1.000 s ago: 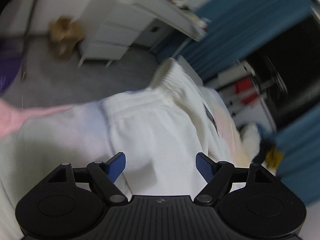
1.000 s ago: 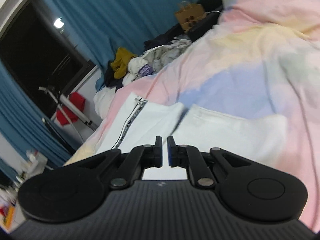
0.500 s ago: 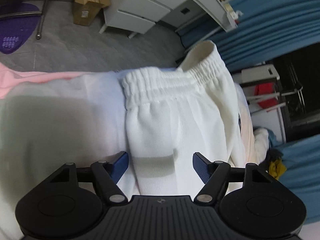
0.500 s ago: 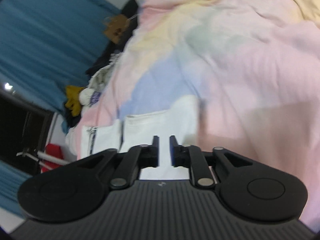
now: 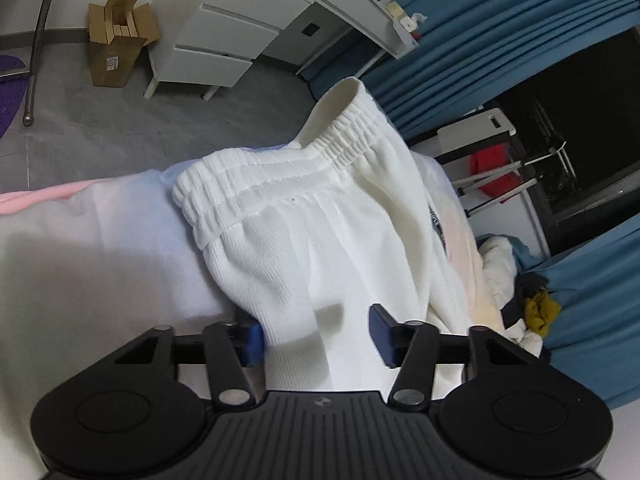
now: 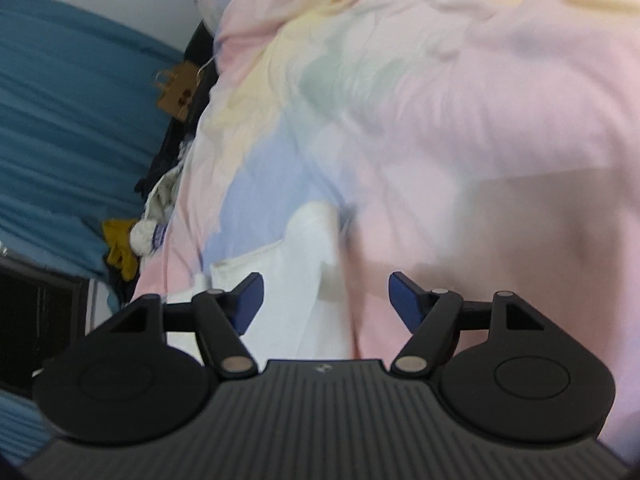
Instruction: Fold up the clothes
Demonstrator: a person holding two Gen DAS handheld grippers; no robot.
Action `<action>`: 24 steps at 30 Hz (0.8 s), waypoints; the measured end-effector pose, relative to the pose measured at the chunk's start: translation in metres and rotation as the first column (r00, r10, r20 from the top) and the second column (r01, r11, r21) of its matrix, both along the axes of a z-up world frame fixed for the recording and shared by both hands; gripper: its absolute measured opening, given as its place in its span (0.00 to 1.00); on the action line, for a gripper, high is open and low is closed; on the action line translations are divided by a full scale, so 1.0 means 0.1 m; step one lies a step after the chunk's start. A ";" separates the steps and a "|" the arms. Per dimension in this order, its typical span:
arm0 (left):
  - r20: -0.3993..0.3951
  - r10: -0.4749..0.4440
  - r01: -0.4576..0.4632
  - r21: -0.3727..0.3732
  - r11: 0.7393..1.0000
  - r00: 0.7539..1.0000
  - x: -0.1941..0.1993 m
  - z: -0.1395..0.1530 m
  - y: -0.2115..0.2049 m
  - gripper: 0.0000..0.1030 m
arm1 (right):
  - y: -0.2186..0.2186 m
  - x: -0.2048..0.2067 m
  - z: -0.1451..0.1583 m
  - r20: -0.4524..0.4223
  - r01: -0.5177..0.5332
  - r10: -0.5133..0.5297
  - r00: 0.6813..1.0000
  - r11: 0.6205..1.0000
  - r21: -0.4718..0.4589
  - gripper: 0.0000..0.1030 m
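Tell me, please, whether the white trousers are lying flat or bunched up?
Bunched up: the white trousers are humped on the bedspread, the waistband rising at one end.

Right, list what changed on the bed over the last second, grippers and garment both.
The right gripper, shut a second ago, is opening its jaws over the white garment's edge, its view rolled and dropped toward the pastel quilt. The left gripper sank closer and is closing its jaws around a fold of the white ribbed elastic-waist trousers, pads not yet pressing. The trousers stay draped on the bed.
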State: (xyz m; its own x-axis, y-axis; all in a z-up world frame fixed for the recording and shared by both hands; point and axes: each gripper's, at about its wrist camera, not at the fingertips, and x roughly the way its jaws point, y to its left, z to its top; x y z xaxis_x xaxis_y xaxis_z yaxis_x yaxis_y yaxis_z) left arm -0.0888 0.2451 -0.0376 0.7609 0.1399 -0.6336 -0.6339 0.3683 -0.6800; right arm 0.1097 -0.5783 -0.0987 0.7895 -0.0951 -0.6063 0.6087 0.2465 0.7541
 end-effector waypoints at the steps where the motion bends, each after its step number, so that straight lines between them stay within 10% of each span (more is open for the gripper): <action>1: -0.003 0.003 -0.003 -0.007 1.000 1.000 0.01 -0.02 0.01 0.38 | 0.02 0.06 -0.02 0.004 -0.019 0.019 1.000 1.000 0.006 0.70; 4: -0.022 0.017 -0.017 -0.016 1.000 1.000 0.04 -0.08 0.07 0.17 | 0.05 0.29 -0.06 -0.010 -0.070 0.070 0.998 0.998 -0.009 0.69; 9: 0.033 0.050 -0.050 -0.011 0.999 0.998 -0.05 -0.03 0.09 0.10 | 0.11 0.56 -0.01 -0.076 -0.095 0.085 0.994 0.986 -0.137 0.54; 11: 0.073 0.060 -0.061 0.004 0.998 0.996 -0.09 0.03 0.07 0.09 | 0.14 0.62 0.00 -0.083 -0.121 0.108 0.991 0.979 -0.163 0.13; 12: 0.091 0.067 -0.068 0.009 0.998 0.994 -0.11 0.06 0.05 0.09 | 0.15 0.64 0.01 -0.085 -0.133 0.120 0.989 0.976 -0.173 0.10; 24: 0.240 0.098 -0.108 0.031 0.994 0.966 -0.67 0.53 0.10 0.08 | 0.24 0.28 0.74 0.135 -0.078 0.141 0.981 0.917 -0.390 0.05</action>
